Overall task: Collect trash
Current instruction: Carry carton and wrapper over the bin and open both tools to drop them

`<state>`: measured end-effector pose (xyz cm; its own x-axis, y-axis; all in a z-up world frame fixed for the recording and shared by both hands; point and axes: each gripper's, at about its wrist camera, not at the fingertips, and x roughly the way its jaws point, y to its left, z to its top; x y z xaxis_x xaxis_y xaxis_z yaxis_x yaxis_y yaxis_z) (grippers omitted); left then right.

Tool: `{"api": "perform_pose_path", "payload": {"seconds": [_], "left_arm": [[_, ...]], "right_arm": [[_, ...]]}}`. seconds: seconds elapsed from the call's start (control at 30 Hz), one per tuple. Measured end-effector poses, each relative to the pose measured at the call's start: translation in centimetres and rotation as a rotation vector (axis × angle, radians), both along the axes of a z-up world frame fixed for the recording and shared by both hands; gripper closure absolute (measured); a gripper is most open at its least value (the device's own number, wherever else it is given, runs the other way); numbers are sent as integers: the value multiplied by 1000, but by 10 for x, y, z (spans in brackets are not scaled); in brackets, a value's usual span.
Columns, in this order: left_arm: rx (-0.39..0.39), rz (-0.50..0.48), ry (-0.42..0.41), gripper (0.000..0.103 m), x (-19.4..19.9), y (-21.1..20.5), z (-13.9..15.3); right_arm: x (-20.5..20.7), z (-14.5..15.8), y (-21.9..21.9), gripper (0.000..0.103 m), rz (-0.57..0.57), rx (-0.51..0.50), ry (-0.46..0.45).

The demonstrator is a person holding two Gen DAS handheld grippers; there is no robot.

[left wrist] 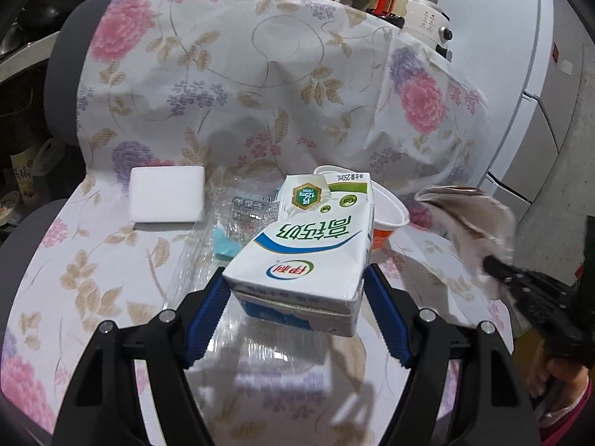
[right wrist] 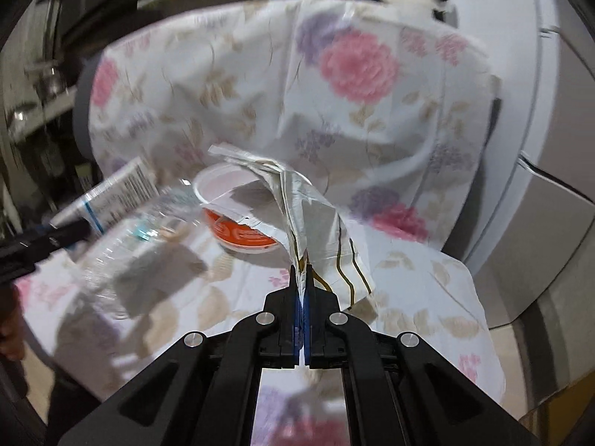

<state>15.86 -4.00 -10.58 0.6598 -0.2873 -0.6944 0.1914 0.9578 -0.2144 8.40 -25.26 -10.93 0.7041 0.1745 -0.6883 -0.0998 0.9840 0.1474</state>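
Observation:
My left gripper (left wrist: 295, 290) is shut on a white milk carton (left wrist: 308, 249) and holds it above the floral cloth. The carton also shows at the left of the right wrist view (right wrist: 111, 197). My right gripper (right wrist: 302, 271) is shut on a crumpled paper napkin (right wrist: 312, 215) with brown lines, lifted over a white and orange cup (right wrist: 238, 215). The napkin (left wrist: 472, 219) and right gripper (left wrist: 494, 264) show at the right of the left wrist view. The cup (left wrist: 390, 215) stands behind the carton. A clear plastic bottle (left wrist: 249, 212) lies on the cloth under the carton.
A white foam block (left wrist: 167, 195) lies on the floral cloth (left wrist: 223, 85) that covers a chair. A white fridge (left wrist: 520, 74) stands to the right. Bottles and a rice cooker (left wrist: 427, 18) stand behind the chair.

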Motion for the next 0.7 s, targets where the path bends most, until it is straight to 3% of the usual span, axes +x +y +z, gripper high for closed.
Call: {"api": "perform_pose_path", "payload": {"seconds": [0.3, 0.7], "left_arm": [[-39, -115, -50, 31, -52, -35, 15], [-77, -444, -74, 31, -107, -150, 2]], "right_arm": [[-67, 20, -34, 102, -122, 35, -51], [-173, 11, -122, 102, -402, 38, -28]]}}
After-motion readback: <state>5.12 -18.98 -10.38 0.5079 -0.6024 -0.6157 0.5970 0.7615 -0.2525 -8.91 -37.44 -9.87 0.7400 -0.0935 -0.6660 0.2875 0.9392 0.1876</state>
